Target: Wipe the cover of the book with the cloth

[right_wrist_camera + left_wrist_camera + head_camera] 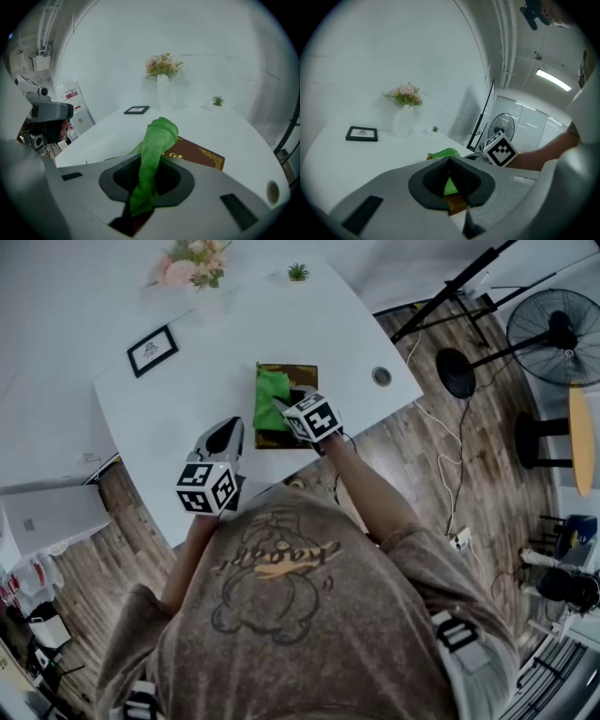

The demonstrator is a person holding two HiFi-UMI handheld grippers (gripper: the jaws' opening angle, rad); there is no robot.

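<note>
— Right claw (pixel 145 187) is clamping what for us?
— We're pinching the cloth (pixel 157 140); it's draping over the book (pixel 199 157), which is lying on the tabletop (pixel 234 126).
— Left claw (pixel 450 180)?
— We're holding it closed, empty, near the book.

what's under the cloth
The brown book, flat on the white table. Its gold-trimmed right part shows. The part beneath the cloth, which the right gripper pinches, is covered.
</note>
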